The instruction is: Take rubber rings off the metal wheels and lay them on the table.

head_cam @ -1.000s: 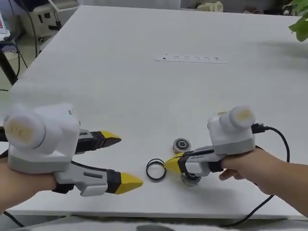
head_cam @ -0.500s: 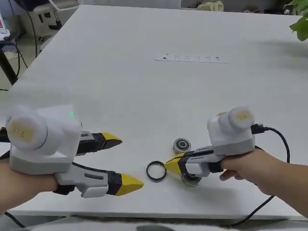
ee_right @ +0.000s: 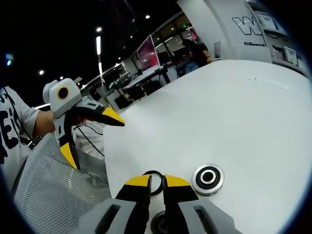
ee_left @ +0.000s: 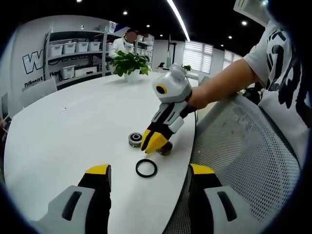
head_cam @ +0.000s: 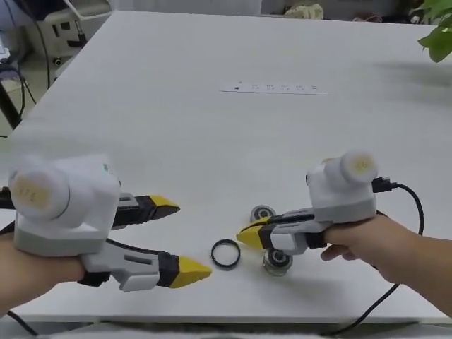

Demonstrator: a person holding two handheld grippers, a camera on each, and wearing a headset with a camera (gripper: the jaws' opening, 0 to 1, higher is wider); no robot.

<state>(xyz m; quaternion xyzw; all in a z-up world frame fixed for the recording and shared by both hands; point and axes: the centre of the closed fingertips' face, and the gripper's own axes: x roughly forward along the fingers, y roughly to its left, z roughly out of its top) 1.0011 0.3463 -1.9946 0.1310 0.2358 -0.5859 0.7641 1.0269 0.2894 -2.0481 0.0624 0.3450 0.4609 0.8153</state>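
A black rubber ring [head_cam: 225, 253] lies flat on the white table [head_cam: 212, 127] near its front edge. My right gripper [head_cam: 247, 236] is shut with nothing in it, its yellow tips just right of the ring. One metal wheel [head_cam: 276, 261] sits under that gripper and a second wheel [head_cam: 263, 212] stands just beyond it. My left gripper [head_cam: 180, 236] is held open to the left of the ring, apart from it. In the left gripper view the ring [ee_left: 146, 168] lies ahead between the open jaws. In the right gripper view the wheel [ee_right: 208, 179] is right of the shut tips.
A flat white power strip [head_cam: 274, 88] lies mid-table, far from the work. A green plant [head_cam: 434, 35] stands at the back right. The table's front edge runs just below the grippers. A grey mesh chair [ee_left: 243, 146] is beside that edge.
The right gripper's tips have drawn slightly up and away from the ring, which stays on the table. The left gripper has hardly moved. The head camera has shifted a little.
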